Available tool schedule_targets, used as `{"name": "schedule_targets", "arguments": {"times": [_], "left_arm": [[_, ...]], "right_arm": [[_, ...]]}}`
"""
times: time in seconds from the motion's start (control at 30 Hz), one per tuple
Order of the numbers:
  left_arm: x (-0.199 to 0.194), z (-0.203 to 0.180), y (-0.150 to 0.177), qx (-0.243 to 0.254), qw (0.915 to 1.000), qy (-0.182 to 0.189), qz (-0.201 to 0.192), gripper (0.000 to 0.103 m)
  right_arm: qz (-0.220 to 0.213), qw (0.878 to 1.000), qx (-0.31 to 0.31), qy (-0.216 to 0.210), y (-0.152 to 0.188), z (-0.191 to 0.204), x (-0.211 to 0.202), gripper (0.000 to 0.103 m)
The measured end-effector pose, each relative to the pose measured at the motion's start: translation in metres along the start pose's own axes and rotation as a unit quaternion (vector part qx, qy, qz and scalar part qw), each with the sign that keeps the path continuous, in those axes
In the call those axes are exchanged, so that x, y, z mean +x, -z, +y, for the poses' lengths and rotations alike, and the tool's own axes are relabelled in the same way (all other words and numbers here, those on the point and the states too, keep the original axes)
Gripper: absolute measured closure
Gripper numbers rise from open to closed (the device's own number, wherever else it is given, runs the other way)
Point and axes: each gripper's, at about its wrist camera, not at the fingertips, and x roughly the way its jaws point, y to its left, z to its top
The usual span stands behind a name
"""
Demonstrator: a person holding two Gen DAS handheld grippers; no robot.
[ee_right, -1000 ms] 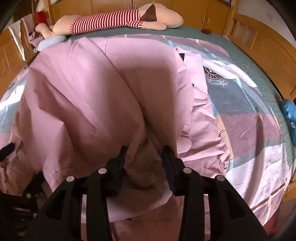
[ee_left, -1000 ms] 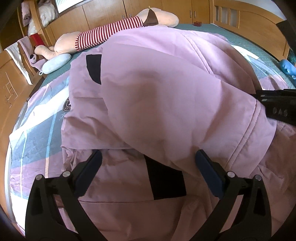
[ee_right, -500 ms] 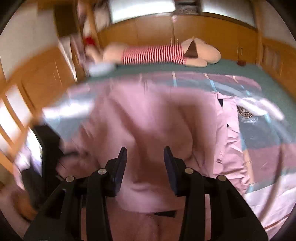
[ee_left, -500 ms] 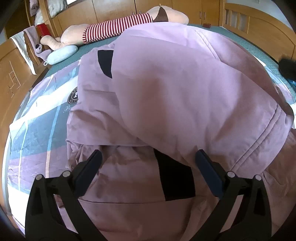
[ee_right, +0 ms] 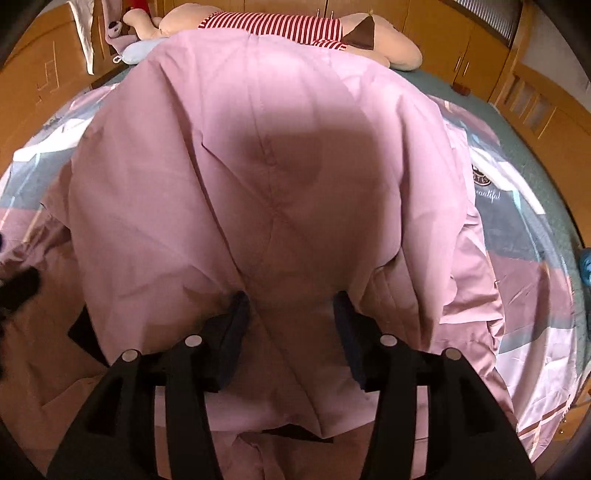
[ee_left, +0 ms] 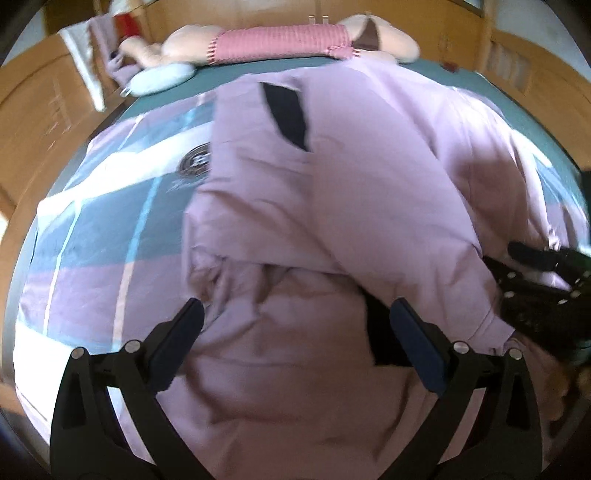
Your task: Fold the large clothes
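Letting go after folding the pink coat point(ee_right: 280, 177) on the bed point(ee_right: 532, 236): right gripper point(ee_right: 291, 325) just widening, cloth between but loose; left gripper point(ee_left: 295, 332) wide, empty. Next: regrasp a hem.

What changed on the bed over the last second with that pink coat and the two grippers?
The right gripper has just been opening, its jaws wider around the fold of the pink coat it pinched, though cloth remains between them. It swung away and returned. The left gripper stayed open above the coat, shifting slightly. The striped plush toy and bedspread lie as before.
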Motion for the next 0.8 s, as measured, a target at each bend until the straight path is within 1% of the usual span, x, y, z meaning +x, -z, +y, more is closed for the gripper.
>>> {"name": "schedule_targets", "arguments": {"times": [0.07,0.13,0.17,0.2,0.23,0.27,0.33,0.37,0.4,0.43,0.5,0.57,0.63,0.67,0.7,0.73,0.77,0.8], "left_arm": [[-0.006,0.005,0.000,-0.002,0.9999,-0.010,0.003,0.002],[-0.011,0.007,-0.003,0.008,0.9998,-0.017,-0.010,0.002],[-0.009,0.007,-0.005,0.016,0.9992,-0.030,-0.019,0.002],[-0.005,0.007,-0.007,0.020,0.9986,-0.044,-0.019,0.002],[0.001,0.007,-0.006,0.024,0.9978,-0.060,-0.014,0.002],[0.012,0.006,-0.005,0.026,0.9969,-0.074,0.000,0.002],[0.028,0.007,-0.002,0.026,0.9971,-0.065,0.029,0.002],[0.036,0.006,0.000,0.022,0.9971,-0.055,0.047,0.002],[0.046,0.007,0.003,0.014,0.9962,-0.053,0.067,0.002],[0.051,0.007,0.006,0.008,0.9960,-0.057,0.069,0.002],[0.053,0.006,0.010,0.009,0.9962,-0.067,0.054,0.002],[0.053,0.002,0.011,0.022,0.9954,-0.080,0.048,0.002],[0.051,0.000,0.013,0.025,0.9952,-0.084,0.044,0.002],[0.049,0.000,0.013,0.024,0.9953,-0.084,0.043,0.002],[0.045,0.001,0.012,0.020,0.9953,-0.085,0.042,0.002],[0.042,0.003,0.012,0.016,0.9952,-0.088,0.039,0.002],[0.036,0.005,0.011,0.010,0.9953,-0.091,0.030,0.002],[0.026,0.006,0.011,0.000,0.9956,-0.093,0.011,0.002]], "right_arm": [[-0.008,1.000,-0.010,0.015,0.002,0.005,0.003,0.052],[-0.020,0.999,-0.026,0.032,0.002,0.013,0.008,0.051],[-0.025,0.999,-0.030,0.037,0.004,0.016,0.009,0.051],[-0.034,0.998,-0.034,0.040,0.006,0.018,0.010,0.050],[-0.049,0.997,-0.036,0.037,0.010,0.018,0.009,0.049],[-0.059,0.997,-0.035,0.033,0.013,0.017,0.009,0.049],[-0.073,0.997,-0.030,0.019,0.015,0.013,0.010,0.047],[-0.075,0.997,-0.028,0.016,0.017,0.013,0.009,0.047],[-0.078,0.997,-0.026,0.012,0.016,0.013,0.009,0.046],[-0.081,0.996,-0.024,0.010,0.015,0.013,0.009,0.045],[-0.089,0.996,-0.025,0.012,0.015,0.014,0.007,0.043],[-0.085,0.996,-0.025,0.019,0.012,0.015,0.006,0.042],[-0.073,0.997,-0.022,0.021,0.012,0.018,-0.002,0.042],[-0.072,0.997,-0.009,0.018,0.008,0.015,-0.008,0.042],[-0.088,0.996,0.012,0.006,0.005,0.011,-0.019,0.042],[-0.128,0.991,0.037,-0.016,0.004,0.006,-0.037,0.040],[-0.157,0.986,0.046,-0.022,0.005,0.004,-0.051,0.034],[-0.188,0.981,0.051,-0.019,0.005,0.004,-0.063,0.016]]}}
